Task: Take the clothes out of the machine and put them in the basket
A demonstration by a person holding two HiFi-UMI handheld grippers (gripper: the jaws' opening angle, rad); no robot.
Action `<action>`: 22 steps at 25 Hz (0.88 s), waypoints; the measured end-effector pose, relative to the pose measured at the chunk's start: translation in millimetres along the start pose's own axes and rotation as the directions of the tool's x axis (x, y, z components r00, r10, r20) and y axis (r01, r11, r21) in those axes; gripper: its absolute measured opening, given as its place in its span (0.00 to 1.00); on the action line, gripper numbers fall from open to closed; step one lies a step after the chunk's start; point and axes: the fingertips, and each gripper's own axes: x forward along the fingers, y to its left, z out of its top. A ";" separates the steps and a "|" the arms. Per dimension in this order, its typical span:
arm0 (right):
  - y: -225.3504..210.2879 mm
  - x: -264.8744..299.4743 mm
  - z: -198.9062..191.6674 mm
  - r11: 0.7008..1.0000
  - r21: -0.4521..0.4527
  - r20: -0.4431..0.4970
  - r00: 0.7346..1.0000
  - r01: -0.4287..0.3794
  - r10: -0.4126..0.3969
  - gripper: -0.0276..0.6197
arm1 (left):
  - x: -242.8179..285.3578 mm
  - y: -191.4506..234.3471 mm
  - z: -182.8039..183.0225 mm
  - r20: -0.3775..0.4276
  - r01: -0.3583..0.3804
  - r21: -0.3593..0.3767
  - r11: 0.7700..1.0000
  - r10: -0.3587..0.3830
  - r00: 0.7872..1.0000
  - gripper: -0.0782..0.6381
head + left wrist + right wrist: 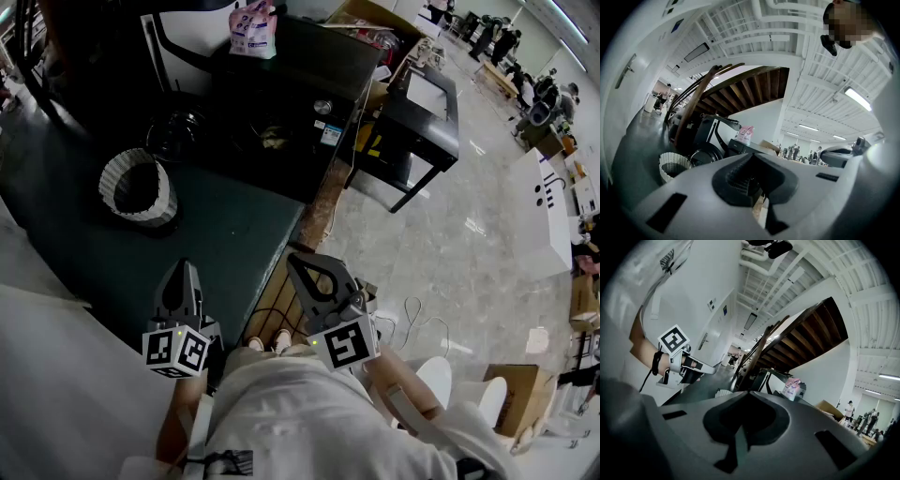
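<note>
None of the clothes shows; we judge they lie hidden in the black machine (281, 103), so a blind reach could snag or drop one short of the pale woven basket (138, 187) near its round door (176, 134). Our left gripper (184, 266) and right gripper (296, 259) hang back, jaws pressed together, empty.
</note>
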 end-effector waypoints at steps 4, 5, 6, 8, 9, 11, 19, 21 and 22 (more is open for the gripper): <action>0.1 0.5 3.4 1.000 0.000 -0.002 1.000 0.002 -0.002 0.06 | -0.7 3.6 4.1 -0.001 -0.005 -0.002 1.000 0.005 1.000 0.13; 0.4 0.2 2.8 1.000 0.002 -0.005 1.000 0.003 -0.003 0.06 | -1.1 4.3 3.8 -0.001 -0.007 -0.007 1.000 0.007 1.000 0.13; 0.8 -0.1 1.8 1.000 0.002 -0.007 1.000 0.003 -0.003 0.06 | -1.4 4.7 2.8 -0.002 -0.008 -0.011 1.000 0.008 1.000 0.13; 1.7 -0.3 -0.3 1.000 0.005 -0.003 1.000 -0.001 0.001 0.06 | -1.2 4.5 -0.2 -0.007 -0.009 -0.011 1.000 0.009 1.000 0.13; 2.3 -0.2 -1.3 1.000 0.013 0.001 1.000 -0.010 0.010 0.06 | -0.3 4.3 -1.5 -0.009 -0.008 -0.011 1.000 0.008 1.000 0.13; 3.5 -0.7 -3.0 0.999 0.039 0.010 0.999 -0.031 0.031 0.06 | 1.9 3.6 -2.9 -0.009 -0.001 -0.016 1.000 0.001 1.000 0.13; -10.3 -7.0 -16.5 0.997 0.071 0.002 1.000 -0.025 0.025 0.06 | 24.5 -1.0 -5.9 0.000 0.026 -0.080 0.996 -0.026 1.000 0.33; -18.2 -9.9 -22.4 0.997 0.077 -0.001 1.000 -0.015 0.015 0.06 | 33.1 0.1 -9.6 -0.004 0.014 -0.082 0.997 -0.015 1.000 0.51; -22.7 -11.7 -26.1 0.997 0.082 -0.001 1.000 -0.008 0.008 0.06 | 37.7 -0.3 -12.7 -0.013 0.013 -0.081 0.997 -0.014 1.000 0.57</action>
